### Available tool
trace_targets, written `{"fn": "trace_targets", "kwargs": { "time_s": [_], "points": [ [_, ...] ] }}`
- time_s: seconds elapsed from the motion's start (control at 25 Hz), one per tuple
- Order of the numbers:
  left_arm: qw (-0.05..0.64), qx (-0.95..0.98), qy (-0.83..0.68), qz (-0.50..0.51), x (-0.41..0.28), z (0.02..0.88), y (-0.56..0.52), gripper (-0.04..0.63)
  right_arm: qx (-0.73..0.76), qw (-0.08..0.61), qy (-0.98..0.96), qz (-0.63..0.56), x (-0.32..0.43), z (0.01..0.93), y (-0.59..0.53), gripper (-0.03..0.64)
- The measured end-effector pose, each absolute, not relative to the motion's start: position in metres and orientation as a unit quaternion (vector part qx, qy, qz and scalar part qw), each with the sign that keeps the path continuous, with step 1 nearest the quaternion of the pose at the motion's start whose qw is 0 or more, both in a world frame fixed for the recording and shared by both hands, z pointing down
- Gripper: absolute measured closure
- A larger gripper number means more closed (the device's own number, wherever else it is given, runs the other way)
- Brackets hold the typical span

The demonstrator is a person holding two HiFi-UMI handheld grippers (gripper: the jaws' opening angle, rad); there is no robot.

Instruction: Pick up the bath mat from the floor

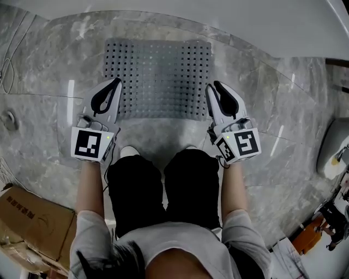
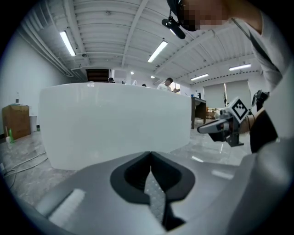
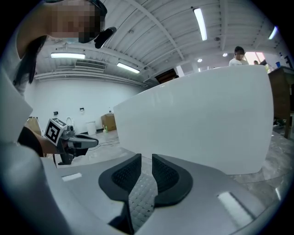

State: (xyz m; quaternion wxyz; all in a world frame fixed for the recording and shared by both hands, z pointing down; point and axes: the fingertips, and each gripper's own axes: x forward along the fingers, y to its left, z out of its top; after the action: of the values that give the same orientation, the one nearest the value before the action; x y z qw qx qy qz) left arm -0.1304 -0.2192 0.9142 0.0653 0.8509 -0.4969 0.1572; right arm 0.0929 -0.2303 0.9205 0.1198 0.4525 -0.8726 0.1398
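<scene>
The grey bath mat [image 1: 158,76], full of small holes, lies flat on the marble floor in front of a white tub. My left gripper [image 1: 116,82] hovers over the mat's left edge, its jaws pressed together with nothing in them [image 2: 150,153]. Over the mat's right edge is my right gripper [image 1: 212,85], with a narrow gap between its jaws and nothing in it [image 3: 147,158]. Both point at the tub wall, so the mat is hidden in both gripper views. Each gripper view catches the other gripper: the right gripper [image 2: 220,126] and the left gripper [image 3: 73,140].
The white tub [image 1: 218,16] stands just beyond the mat and fills both gripper views [image 2: 115,124] [image 3: 197,124]. The person crouches, knees in black trousers [image 1: 163,185] right behind the grippers. A cardboard box [image 1: 32,218] sits at the lower left, a white fixture [image 1: 332,147] at the right.
</scene>
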Motion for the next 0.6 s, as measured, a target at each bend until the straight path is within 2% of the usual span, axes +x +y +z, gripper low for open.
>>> {"fn": "trace_targets", "kwargs": {
  "time_s": [0.6],
  "points": [
    [0.065, 0.834, -0.52, 0.175, -0.162, 0.983, -0.229, 0.594, 0.458, 0.106, -0.87, 0.148, 0.092, 0.985, -0.246, 0.515]
  ]
}}
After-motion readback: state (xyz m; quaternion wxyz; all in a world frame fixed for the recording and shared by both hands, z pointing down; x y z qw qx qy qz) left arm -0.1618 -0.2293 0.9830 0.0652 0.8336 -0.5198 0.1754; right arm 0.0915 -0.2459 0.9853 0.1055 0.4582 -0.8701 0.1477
